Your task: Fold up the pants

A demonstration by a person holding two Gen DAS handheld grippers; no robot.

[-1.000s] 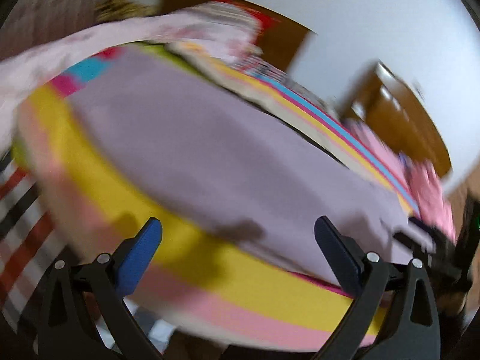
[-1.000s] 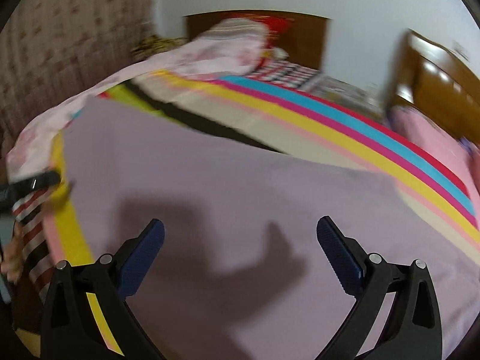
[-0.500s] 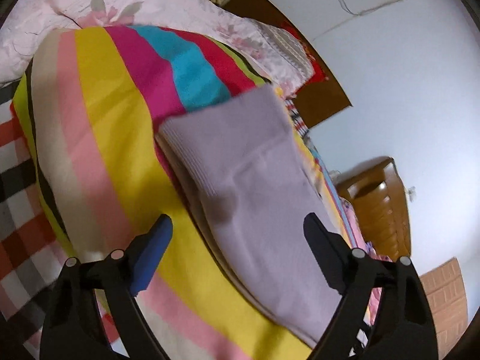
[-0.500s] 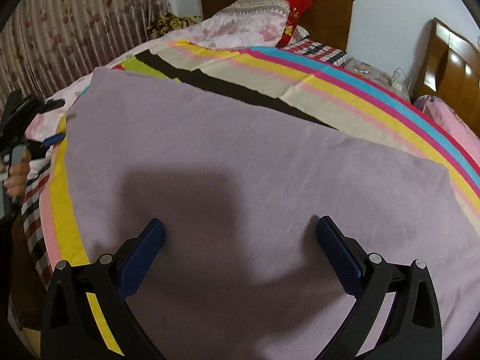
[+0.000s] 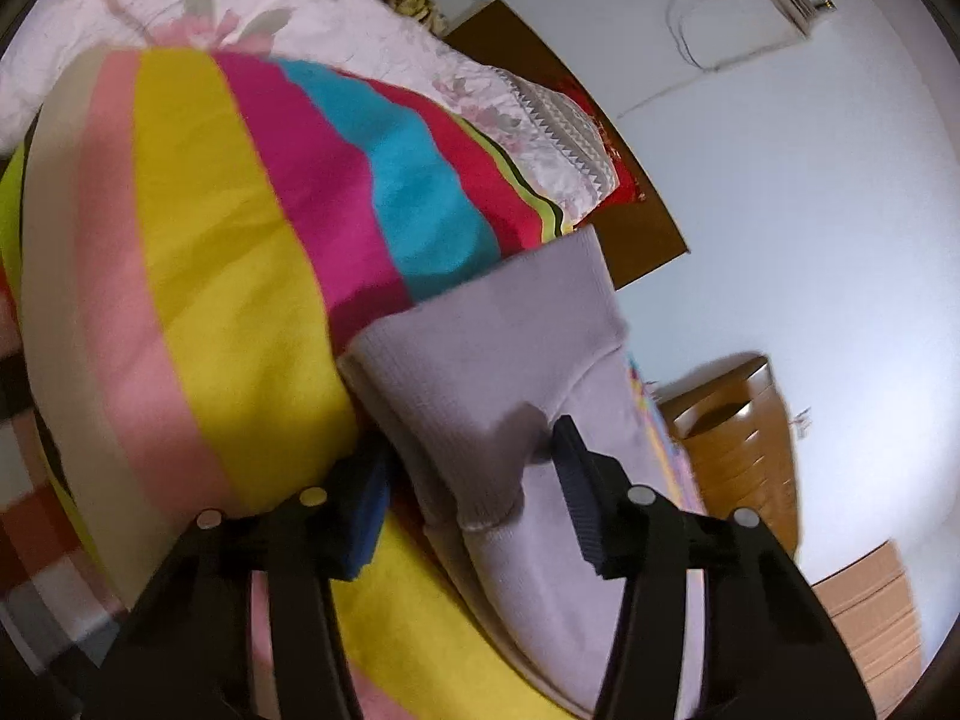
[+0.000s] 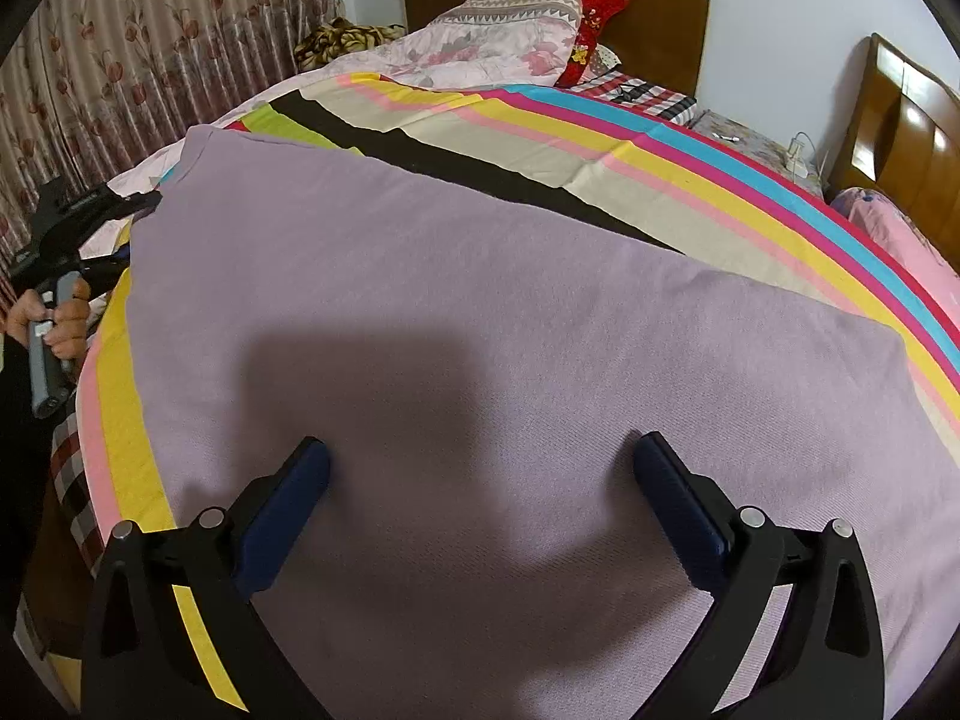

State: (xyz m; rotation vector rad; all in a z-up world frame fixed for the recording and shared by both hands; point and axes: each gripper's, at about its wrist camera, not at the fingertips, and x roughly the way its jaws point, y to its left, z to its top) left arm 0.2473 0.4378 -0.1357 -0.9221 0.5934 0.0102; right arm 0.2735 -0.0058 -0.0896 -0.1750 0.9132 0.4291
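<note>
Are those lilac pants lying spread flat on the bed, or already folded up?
Mostly spread flat: the lilac pants cover the striped bedspread smoothly, no part doubled over. Only the ribbed cuff bunches up between the closing left claw.

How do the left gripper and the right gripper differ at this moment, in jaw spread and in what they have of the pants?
The left gripper has its jaws closing, with the ribbed cuff of the lilac pants bunched between them; the right gripper stands wide open with nothing gathered. The left gripper works at the pants' end edge; the right gripper sits over the flat middle of the fabric, in its own shadow. Both have dark blue pads on black frames.
</note>
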